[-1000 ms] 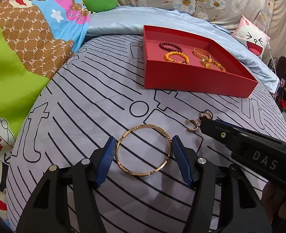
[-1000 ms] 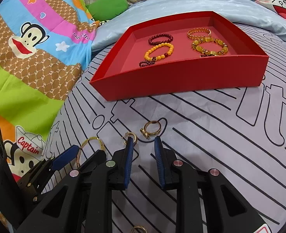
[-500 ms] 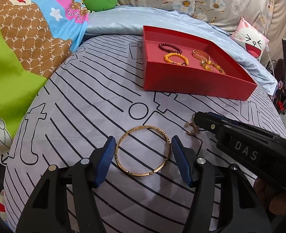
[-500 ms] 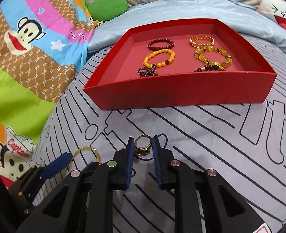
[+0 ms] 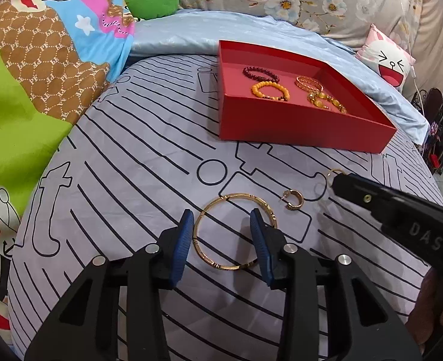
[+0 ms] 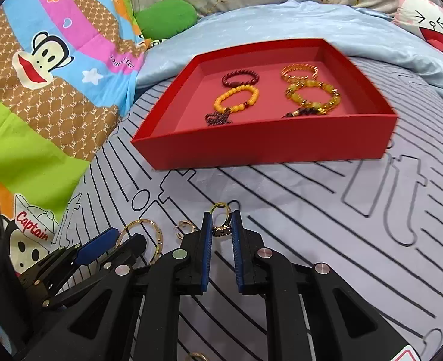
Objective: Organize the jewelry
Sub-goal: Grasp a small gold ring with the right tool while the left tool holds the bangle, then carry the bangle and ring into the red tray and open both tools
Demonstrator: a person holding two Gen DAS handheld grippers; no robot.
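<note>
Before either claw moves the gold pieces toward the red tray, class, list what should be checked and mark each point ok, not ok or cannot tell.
1. Right claw shut on the gold ring, jaws just closed: ok.
2. Left claw gripping the gold bangle: not ok; jaws have been closing, and the right pad overlaps the rim, but the left pad shows a gap.
3. Red tray has bare floor near its front wall: ok.
4. Gold hoop earring clear of both claws: ok, lying loose on the striped sheet.
5. Ring lifted off the sheet: cannot tell.
</note>
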